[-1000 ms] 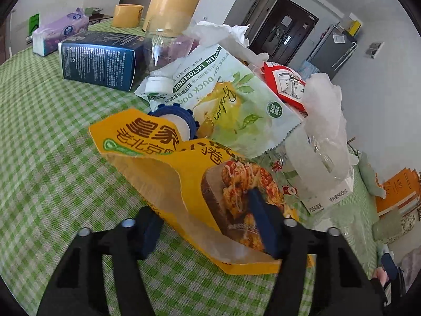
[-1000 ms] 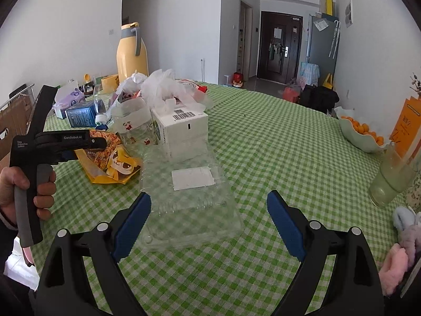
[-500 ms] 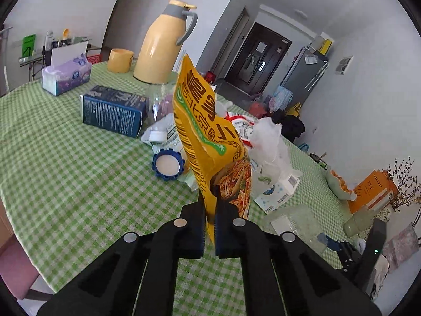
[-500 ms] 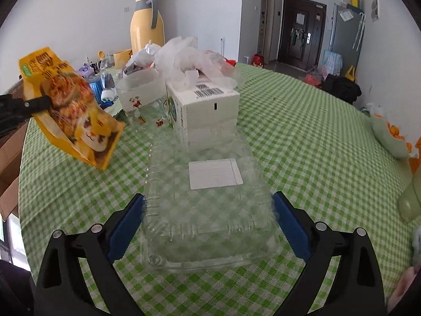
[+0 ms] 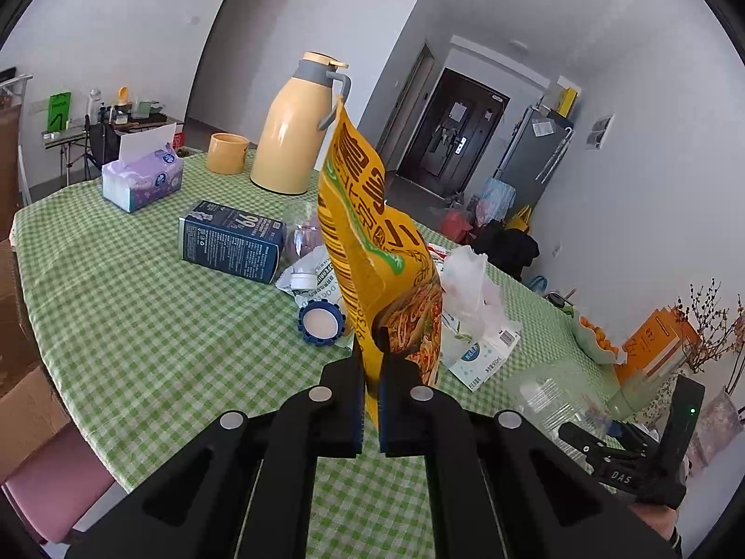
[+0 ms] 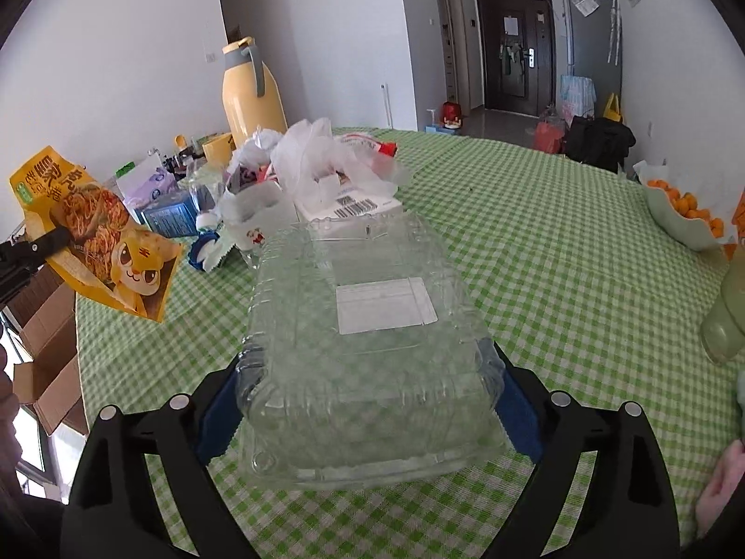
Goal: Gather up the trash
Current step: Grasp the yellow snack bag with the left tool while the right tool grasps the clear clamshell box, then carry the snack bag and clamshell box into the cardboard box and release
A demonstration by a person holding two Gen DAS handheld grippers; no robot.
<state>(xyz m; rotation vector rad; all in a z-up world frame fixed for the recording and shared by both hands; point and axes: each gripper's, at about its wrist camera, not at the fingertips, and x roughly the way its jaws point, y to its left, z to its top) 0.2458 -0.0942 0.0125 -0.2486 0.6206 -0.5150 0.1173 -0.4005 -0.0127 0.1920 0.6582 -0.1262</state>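
Note:
My left gripper is shut on a yellow snack bag and holds it upright above the green checked table. The bag also shows in the right wrist view, lifted at the table's left edge. My right gripper has its blue pads against both sides of a clear plastic clamshell box with a white label. The box looks slightly lifted off the cloth. A pile of trash lies beyond: a white plastic bag, a white carton, a blue cap, a dark blue carton.
A yellow thermos, a yellow cup and a purple tissue pack stand at the far side. A bowl of oranges and a green cup are at the right. Cardboard boxes sit on the floor left of the table.
My left gripper shut on the yellow bag and lifted it off the table. My right gripper moved forward and closed around the clear clamshell box.

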